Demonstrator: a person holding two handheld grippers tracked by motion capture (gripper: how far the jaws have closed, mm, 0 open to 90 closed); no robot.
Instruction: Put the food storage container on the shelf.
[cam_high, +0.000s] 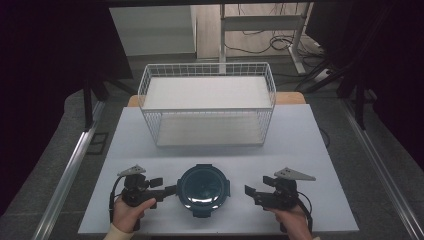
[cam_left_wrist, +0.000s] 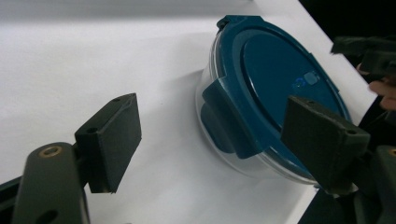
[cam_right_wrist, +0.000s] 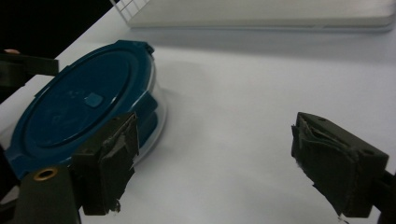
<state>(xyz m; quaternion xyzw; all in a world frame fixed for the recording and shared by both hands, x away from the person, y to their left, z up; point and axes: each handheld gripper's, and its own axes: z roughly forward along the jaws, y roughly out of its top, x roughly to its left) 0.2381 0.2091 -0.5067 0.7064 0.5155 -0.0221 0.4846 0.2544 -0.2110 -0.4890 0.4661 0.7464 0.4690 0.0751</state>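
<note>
Now lidded container (cam_high: 204, 189) between left gripper (cam_high: 170, 190), right gripper (cam_high: 248, 190); jaws apart.

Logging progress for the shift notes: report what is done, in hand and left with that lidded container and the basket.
Done: nothing visibly; the blue-lidded container sits on the table, lid on, near the person. In hand: nothing gripped; the left gripper and right gripper flank it, both open. Left: possibly grasping it and moving it to the wire basket, which looks empty.

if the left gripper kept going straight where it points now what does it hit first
Most likely the round container with the blue lid. The left gripper is open and aimed at its near side clip, which sits between the jaws, just ahead. Exact gap is hard to judge.
</note>
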